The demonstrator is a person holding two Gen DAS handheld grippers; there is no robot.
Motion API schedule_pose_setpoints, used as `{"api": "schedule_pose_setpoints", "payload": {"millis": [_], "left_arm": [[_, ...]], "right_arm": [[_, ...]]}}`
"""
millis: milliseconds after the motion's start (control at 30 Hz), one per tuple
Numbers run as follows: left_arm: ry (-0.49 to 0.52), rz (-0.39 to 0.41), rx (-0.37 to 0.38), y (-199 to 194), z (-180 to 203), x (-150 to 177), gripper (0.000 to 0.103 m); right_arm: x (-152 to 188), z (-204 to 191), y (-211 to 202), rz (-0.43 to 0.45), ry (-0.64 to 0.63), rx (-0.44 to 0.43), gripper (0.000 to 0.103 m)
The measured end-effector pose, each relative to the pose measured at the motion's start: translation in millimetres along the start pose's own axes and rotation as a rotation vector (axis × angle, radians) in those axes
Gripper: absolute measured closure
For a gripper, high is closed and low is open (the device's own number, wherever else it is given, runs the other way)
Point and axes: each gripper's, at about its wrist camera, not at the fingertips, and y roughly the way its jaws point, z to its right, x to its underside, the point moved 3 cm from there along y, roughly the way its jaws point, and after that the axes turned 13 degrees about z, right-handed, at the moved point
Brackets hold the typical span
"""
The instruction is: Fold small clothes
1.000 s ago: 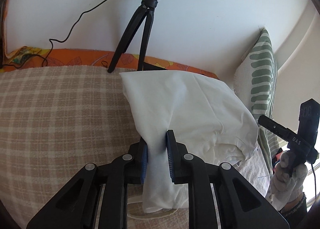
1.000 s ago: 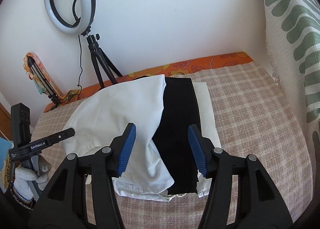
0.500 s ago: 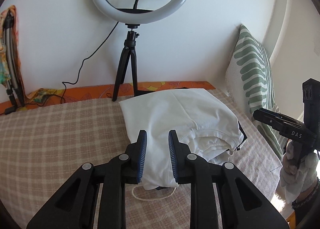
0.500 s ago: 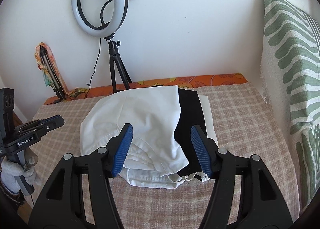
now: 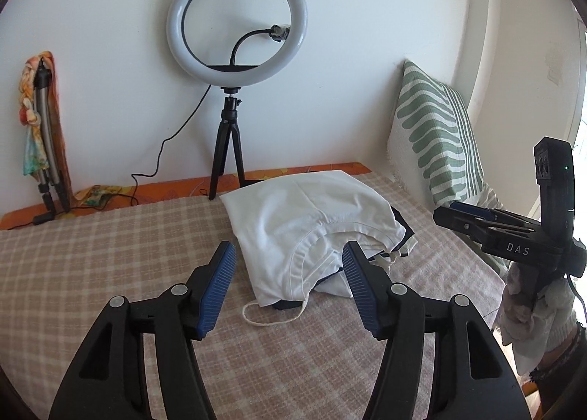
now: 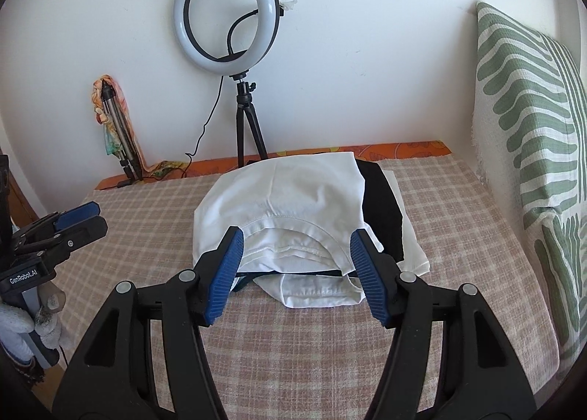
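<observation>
A folded white garment [image 5: 301, 214] lies on top of a small stack on the checked bed cover, also in the right wrist view [image 6: 290, 200]. Under it lie a black garment [image 6: 381, 207] and another white piece [image 6: 319, 288]. A white cord [image 5: 271, 317] trails from the stack's near edge. My left gripper [image 5: 288, 288] is open and empty, held back from the stack's near edge. My right gripper [image 6: 295, 273] is open and empty, just in front of the stack. Each gripper shows in the other's view, the right one [image 5: 477, 216] and the left one [image 6: 73, 222].
A ring light on a black tripod [image 5: 234, 64] stands at the wall behind the stack, its cable running left. A green-striped pillow [image 5: 436, 148] leans at the right. A folded tripod with a colourful cloth [image 5: 44, 126] leans at the left wall. An orange sheet edge [image 6: 403, 148] runs along the wall.
My left gripper let go of the white garment, opened wide and drew back and up. The garment now lies flat on the stack. My right gripper also drew back, still open.
</observation>
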Motion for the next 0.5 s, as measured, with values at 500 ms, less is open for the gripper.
{"api": "schedule_pose_setpoints", "payload": {"millis": [500], "left_arm": [[0.040,0.069,0.009,-81,6,17,0.022]], "right_arm": [[16,-48,-78,0.098,-0.068,0.121,0.018]]}}
